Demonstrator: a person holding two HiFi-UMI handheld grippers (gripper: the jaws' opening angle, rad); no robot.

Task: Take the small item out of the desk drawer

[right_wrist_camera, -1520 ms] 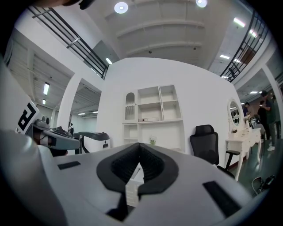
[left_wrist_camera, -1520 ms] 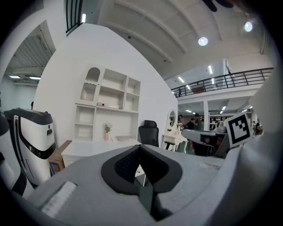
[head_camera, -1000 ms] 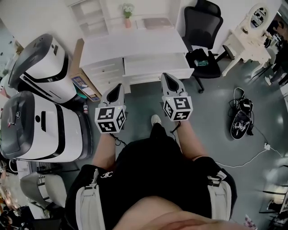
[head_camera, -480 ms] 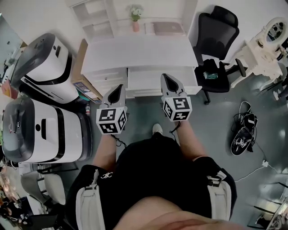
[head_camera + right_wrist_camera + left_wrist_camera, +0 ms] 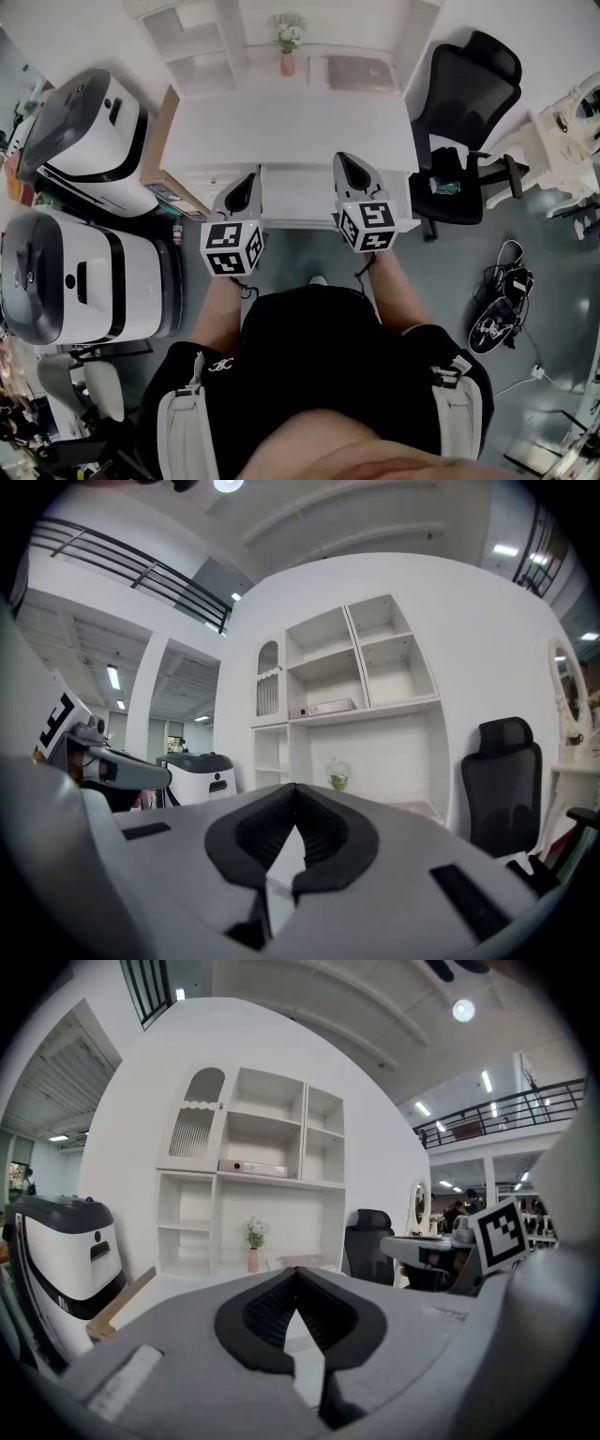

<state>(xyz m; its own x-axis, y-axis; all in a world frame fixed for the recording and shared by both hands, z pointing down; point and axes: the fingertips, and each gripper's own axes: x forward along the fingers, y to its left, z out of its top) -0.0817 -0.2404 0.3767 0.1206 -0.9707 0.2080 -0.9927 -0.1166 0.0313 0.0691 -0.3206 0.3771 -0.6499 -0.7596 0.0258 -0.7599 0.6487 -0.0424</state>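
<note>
1. The wide white drawer (image 5: 296, 195) sits in the middle of the rectangular white desk's (image 5: 286, 127) front. Its long axis runs side to side along the desk's front edge, and its face points at the person. It looks pushed in, so the small item can't be seen in any view.
2. Left gripper (image 5: 298, 1272): the grey jaws are pinched together at the tips with nothing between them. It hovers just off the desk's front edge, near the drawer's left end, and points at the desk.
3. Right gripper (image 5: 296, 787): same deal, jaws closed tip to tip and empty, by the drawer's right end.
4. Counts:
   - two grippers
   - one desk
   - one black mesh office chair (image 5: 469, 94) at the desk's right end
   - two big white-and-grey machines (image 5: 89, 131) (image 5: 66, 272) off the desk's left
   - one pink vase of flowers (image 5: 288, 58) at the desk's back
   - one closed pinkish laptop (image 5: 361, 73), also at the desk's back
</note>
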